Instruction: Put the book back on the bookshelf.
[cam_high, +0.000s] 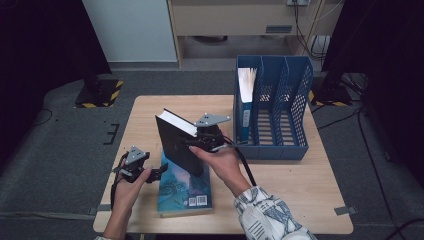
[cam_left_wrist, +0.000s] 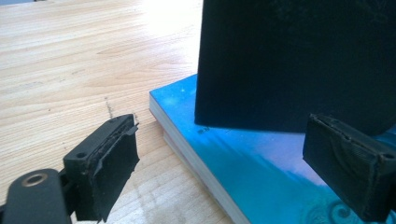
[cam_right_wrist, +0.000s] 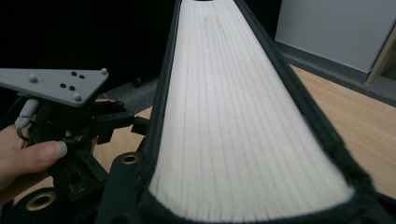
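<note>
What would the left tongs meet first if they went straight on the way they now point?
Most likely the black book: it stands on the blue book, directly ahead between the open left tongs. The depth is hard to judge, and the blue book's cover lies just under that line, so the lower pads might scrape it first.

I see a light wooden table (cam_high: 300, 200). On it lie a flat blue-covered book (cam_high: 184, 192) and a blue plastic file rack (cam_high: 280, 112).

Three books are showing: one black book (cam_high: 179, 145) standing tilted, one blue paperback (cam_high: 184, 192) lying flat on the one wooden table (cam_high: 300, 200), and one blue-spined book (cam_high: 246, 100) sitting in the one blue file rack (cam_high: 295, 100) of three compartments, while two grippers, left (cam_high: 158, 173) and right (cam_high: 192, 144), are working.
</note>
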